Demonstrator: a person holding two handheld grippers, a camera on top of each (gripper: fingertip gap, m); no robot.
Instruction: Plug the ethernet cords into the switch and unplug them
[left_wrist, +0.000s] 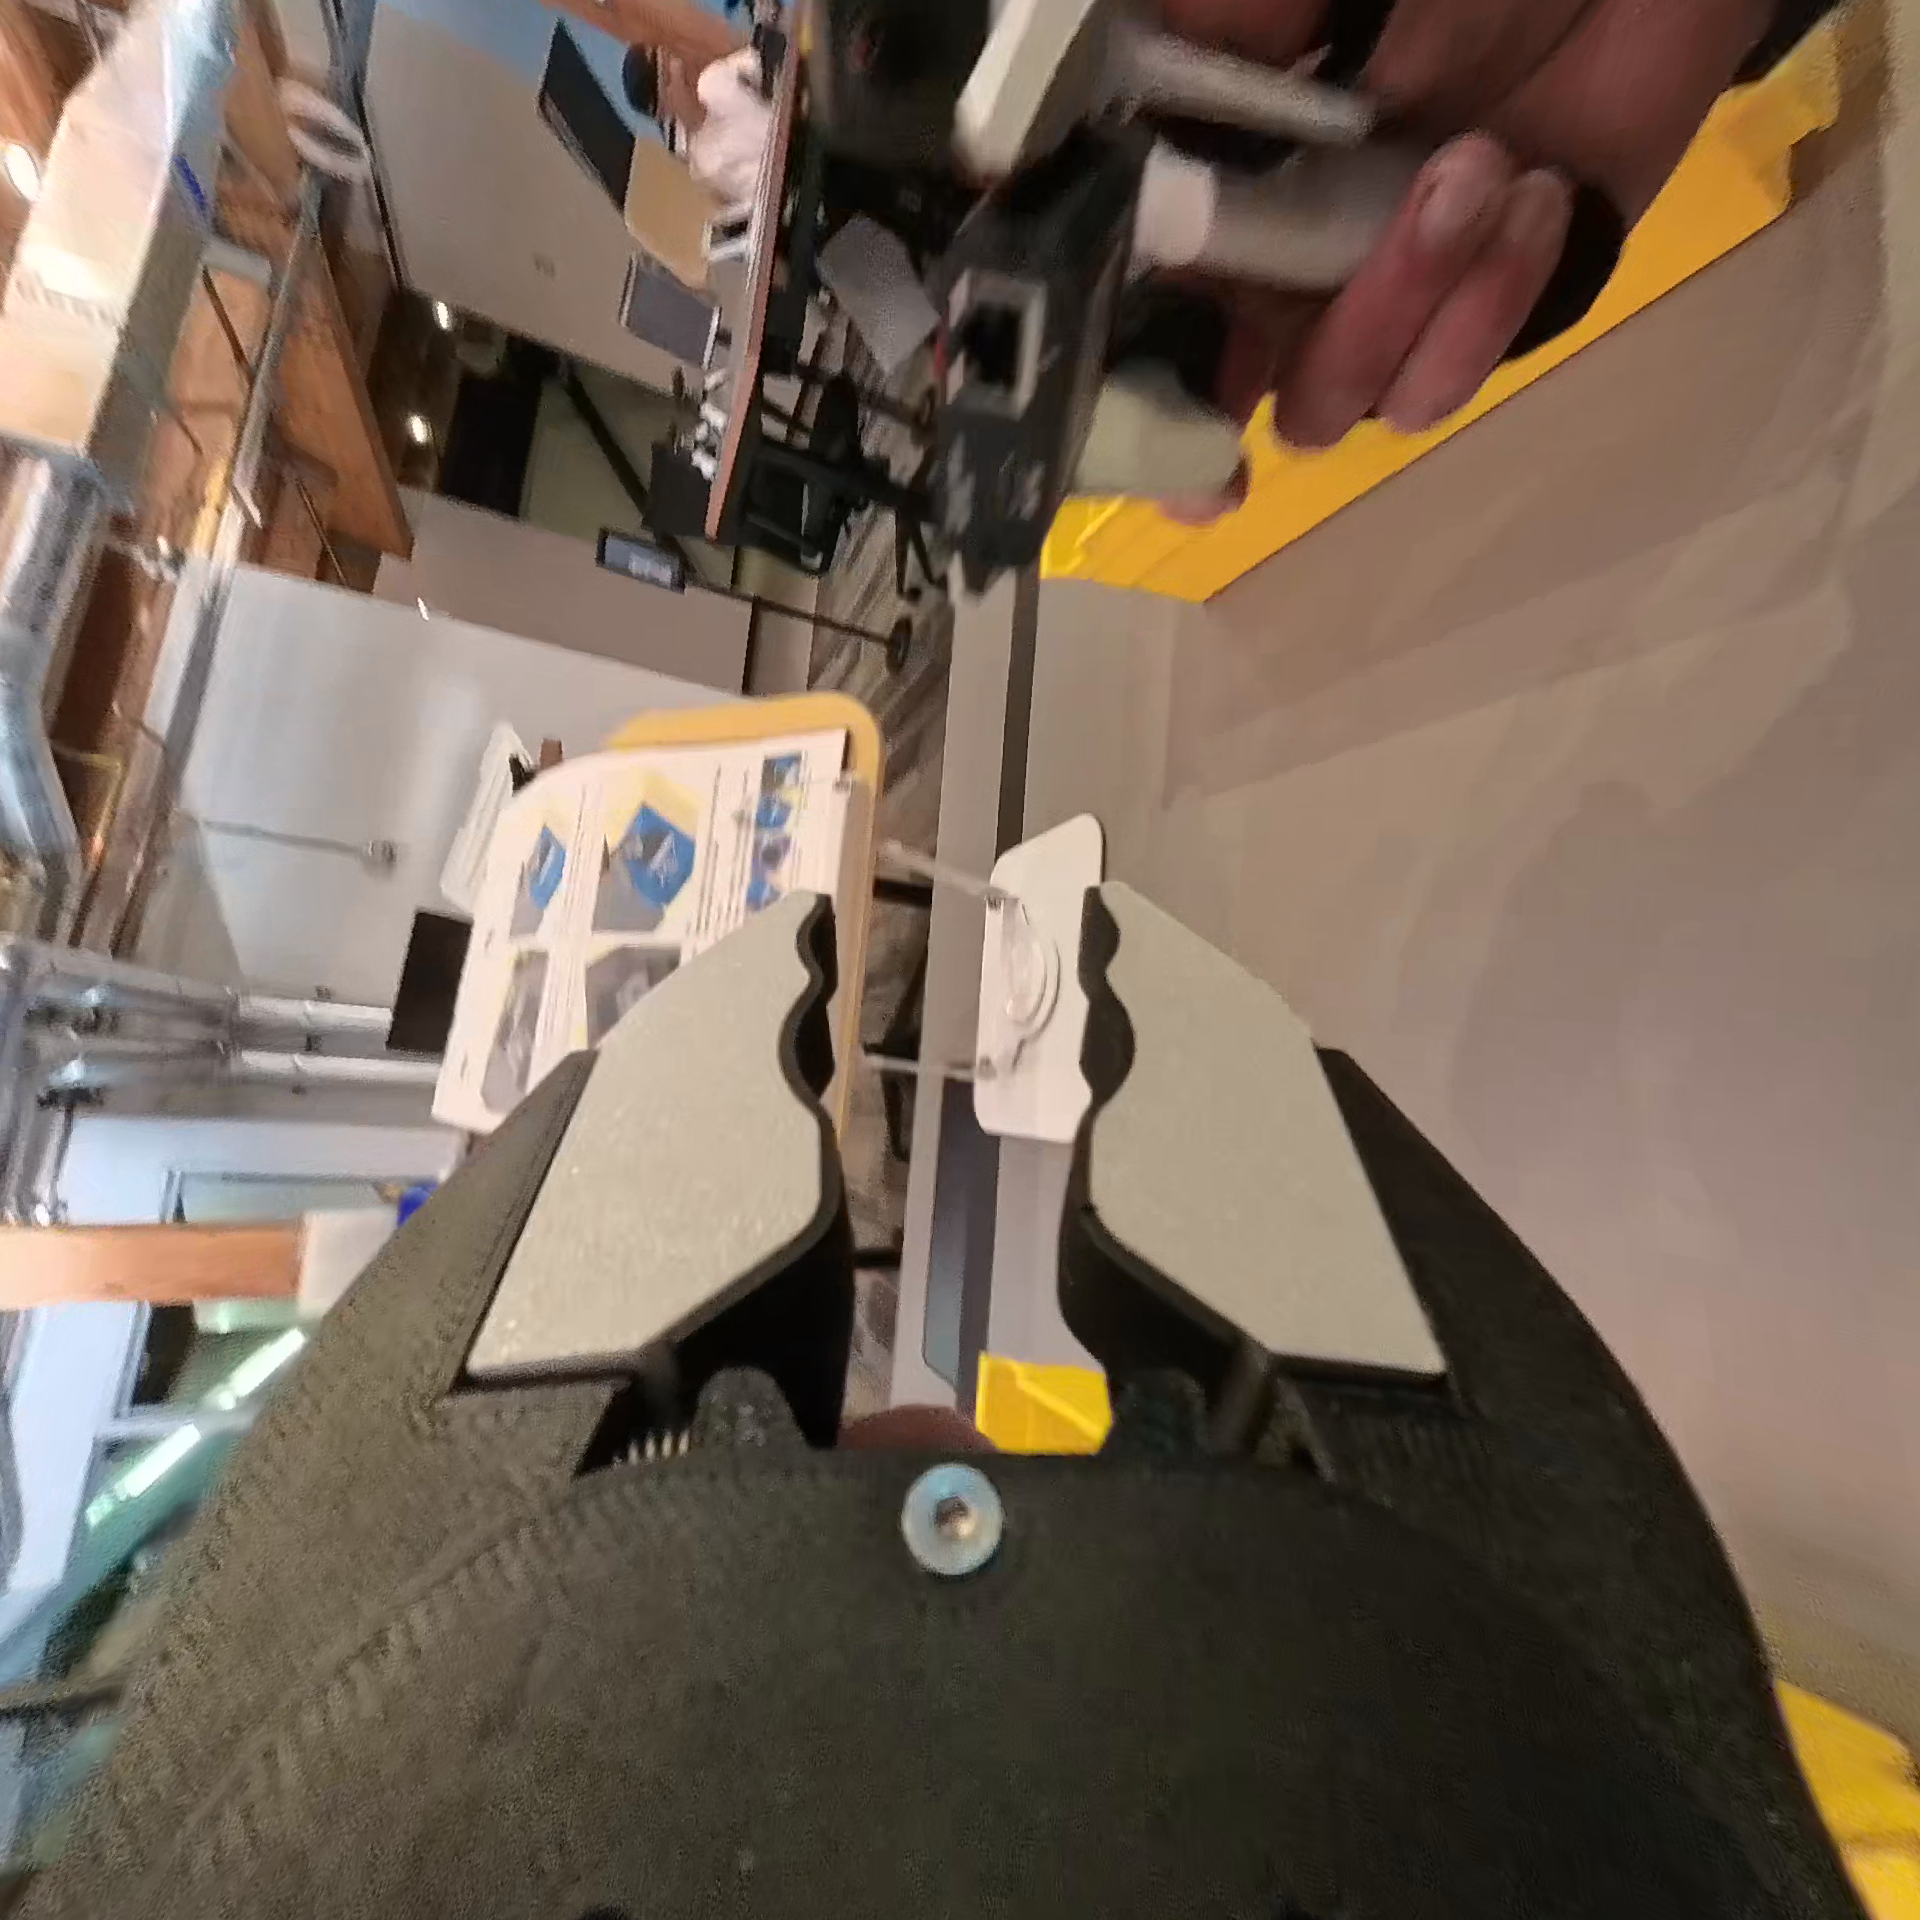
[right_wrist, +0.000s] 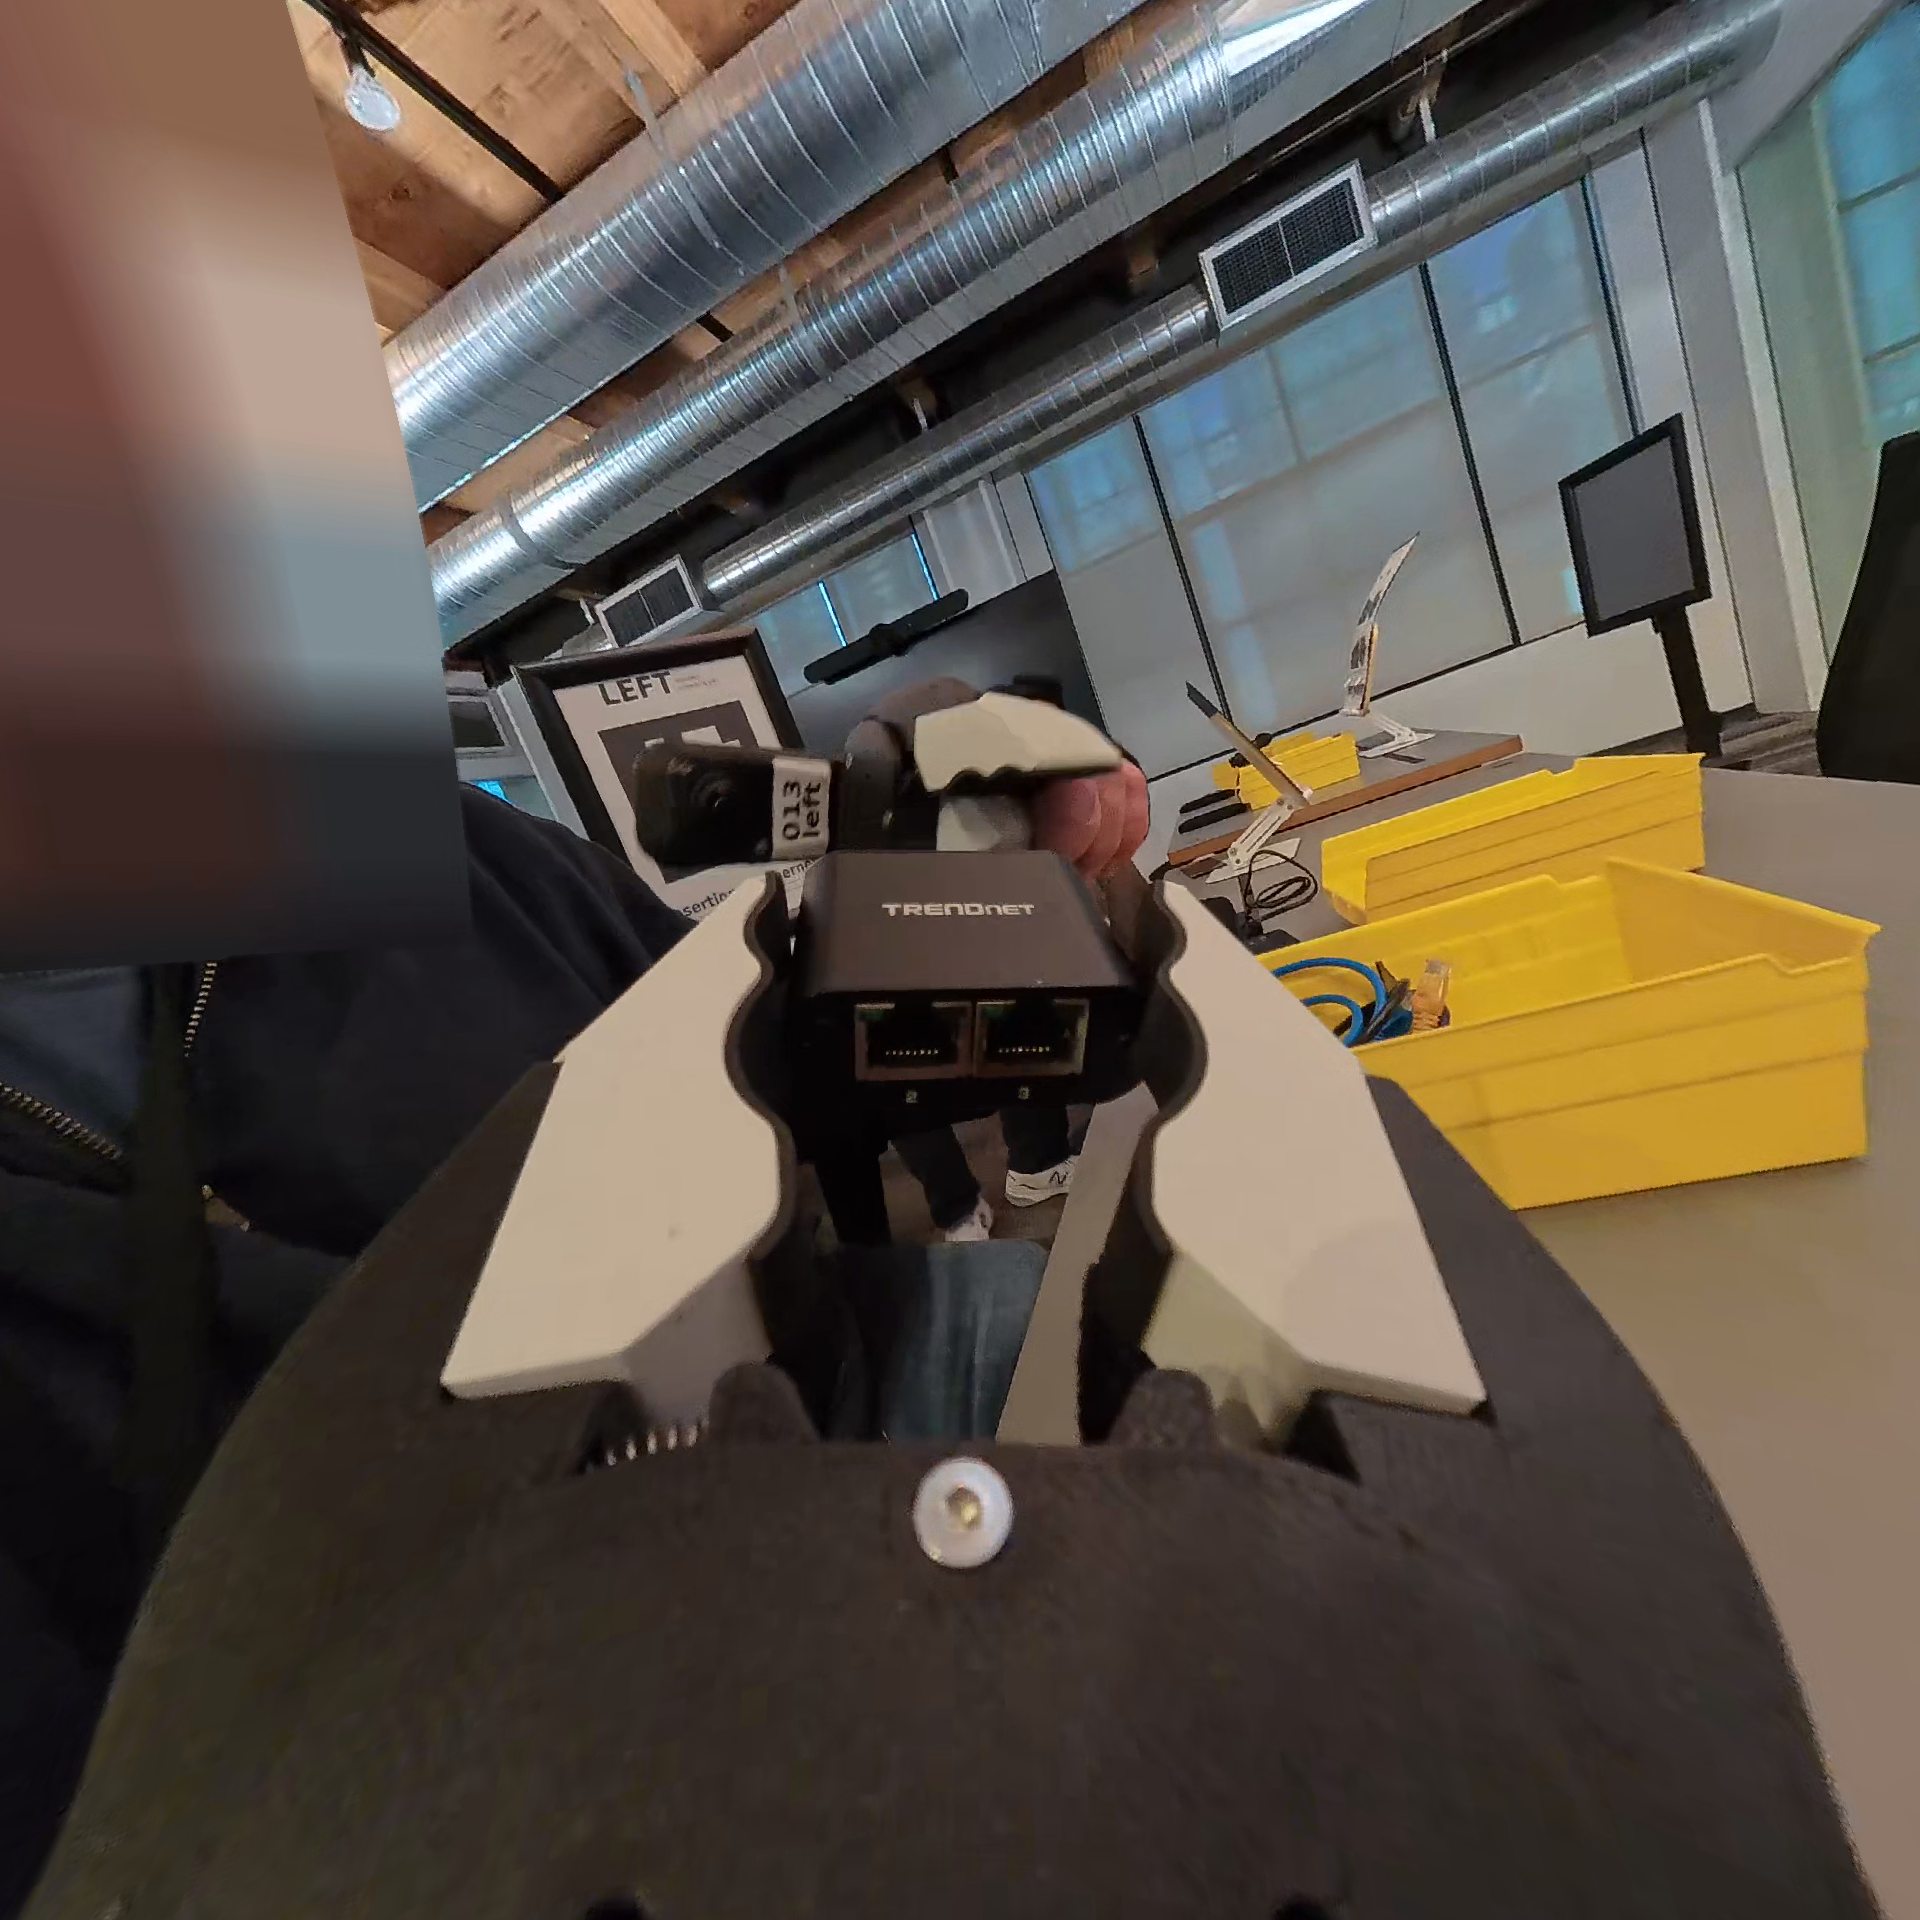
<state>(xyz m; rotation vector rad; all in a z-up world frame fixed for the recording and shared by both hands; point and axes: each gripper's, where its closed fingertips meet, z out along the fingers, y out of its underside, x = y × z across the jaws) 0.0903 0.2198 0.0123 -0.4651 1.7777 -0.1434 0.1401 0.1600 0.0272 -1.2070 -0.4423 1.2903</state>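
Observation:
My right gripper (right_wrist: 968, 914) is shut on a small black switch (right_wrist: 961, 940), held in the air with two empty ports facing the camera. My left gripper (left_wrist: 956, 966) is open and empty, turned on its side above the grey table (left_wrist: 1558, 935). In the left wrist view the switch (left_wrist: 1003, 343) shows at the top, between the right gripper's white fingers (left_wrist: 1153, 442) with a hand (left_wrist: 1455, 260) behind. In the right wrist view the left gripper (right_wrist: 987, 784) sits just behind the switch. Blue cords (right_wrist: 1351, 1003) and a yellow plug (right_wrist: 1434, 982) lie in a yellow bin (right_wrist: 1662, 1039).
More yellow bins (right_wrist: 1507, 821) are stacked behind the first on the grey table (right_wrist: 1714, 1351). A paper sign on a stand (left_wrist: 665, 883) with a white base (left_wrist: 1029, 977) is at the table edge. A framed sign (right_wrist: 665, 727) and a person's dark jacket (right_wrist: 312, 1039) are at left.

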